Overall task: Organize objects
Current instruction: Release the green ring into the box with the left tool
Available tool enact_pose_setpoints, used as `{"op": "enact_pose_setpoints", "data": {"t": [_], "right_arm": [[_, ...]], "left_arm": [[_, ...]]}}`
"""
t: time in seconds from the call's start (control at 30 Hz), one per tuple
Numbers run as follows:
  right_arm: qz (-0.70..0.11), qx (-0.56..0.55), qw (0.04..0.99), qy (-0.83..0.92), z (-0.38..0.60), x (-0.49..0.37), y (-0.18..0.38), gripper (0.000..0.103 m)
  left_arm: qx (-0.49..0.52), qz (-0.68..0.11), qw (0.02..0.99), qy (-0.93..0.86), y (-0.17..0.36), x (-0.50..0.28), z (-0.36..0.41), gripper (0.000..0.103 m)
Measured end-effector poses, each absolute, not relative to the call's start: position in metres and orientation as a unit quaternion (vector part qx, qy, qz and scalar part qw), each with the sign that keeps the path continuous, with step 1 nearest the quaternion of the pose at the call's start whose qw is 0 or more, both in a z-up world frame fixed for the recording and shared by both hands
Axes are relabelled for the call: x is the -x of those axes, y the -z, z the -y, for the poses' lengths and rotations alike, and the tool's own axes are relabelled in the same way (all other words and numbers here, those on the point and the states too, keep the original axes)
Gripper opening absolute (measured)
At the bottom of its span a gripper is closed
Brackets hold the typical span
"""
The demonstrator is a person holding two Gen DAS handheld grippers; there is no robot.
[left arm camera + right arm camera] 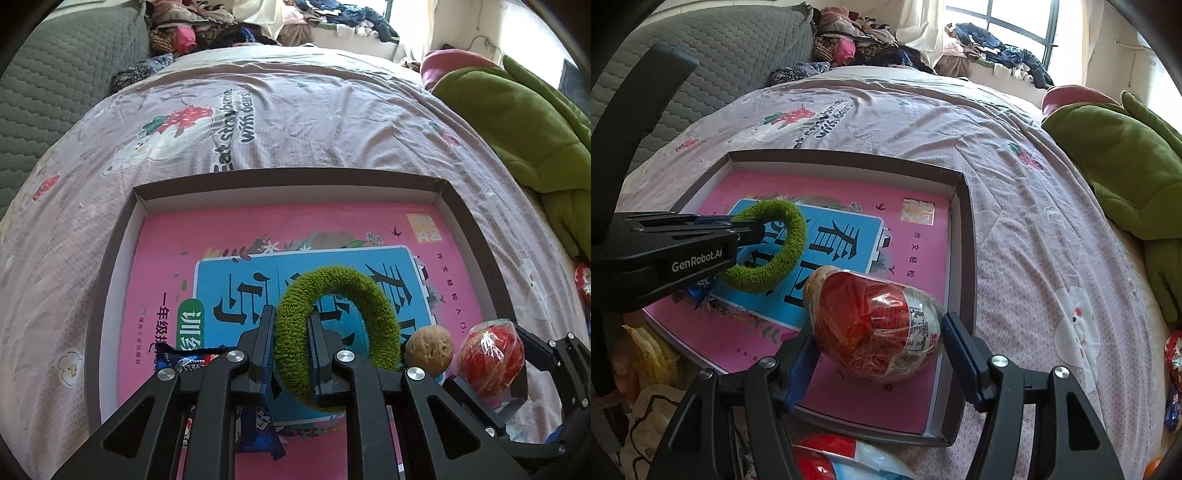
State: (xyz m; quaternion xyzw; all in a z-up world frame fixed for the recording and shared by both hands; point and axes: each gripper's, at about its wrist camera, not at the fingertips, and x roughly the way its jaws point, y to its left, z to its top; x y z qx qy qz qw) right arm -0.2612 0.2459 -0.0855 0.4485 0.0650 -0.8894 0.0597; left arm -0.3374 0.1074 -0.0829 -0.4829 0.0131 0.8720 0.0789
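My left gripper [290, 343] is shut on a fuzzy green ring [373, 306], pinching its left side and holding it above the box; the ring shows again in the right wrist view [786, 243]. My right gripper [877, 339] is shut on a red egg-shaped snack in clear wrap [875, 325], held over the box's near right corner; the snack also shows in the left wrist view [491, 360]. A shallow grey box [122, 229] on the bed holds a pink book [166, 266]. A walnut [430, 349] lies in the box.
A blue snack packet [258, 428] lies in the box under my left gripper. A green plush blanket [1126, 166] lies at the right. Wrapped snacks [1174, 354] lie on the bedspread [1015, 184] at far right. Clothes pile at the back.
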Motion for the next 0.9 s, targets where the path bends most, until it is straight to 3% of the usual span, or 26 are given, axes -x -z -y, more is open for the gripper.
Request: {"op": "enact_pose_setpoints", "data": {"t": [0.43,0.5,0.63,0.9], "right_arm": [[-0.067,-0.454,0.053,0.887,-0.247,0.263,0.086,0.065],[-0.068,-0.452,0.051,0.888,-0.247,0.262,0.084,0.065],[-0.062,-0.447,0.053,0.891,-0.248,0.260,0.078,0.065],[-0.072,-0.456,0.051,0.886,-0.242,0.259,0.071,0.066]], "left_arm": [[0.481,-0.028,0.065,-0.874,0.080,0.336,-0.107,0.023],[0.481,-0.029,0.065,-0.874,0.078,0.335,-0.106,0.026],[0.479,-0.027,0.071,-0.874,0.071,0.333,-0.104,0.045],[0.470,-0.027,0.064,-0.880,0.052,0.323,-0.097,0.055]]}}
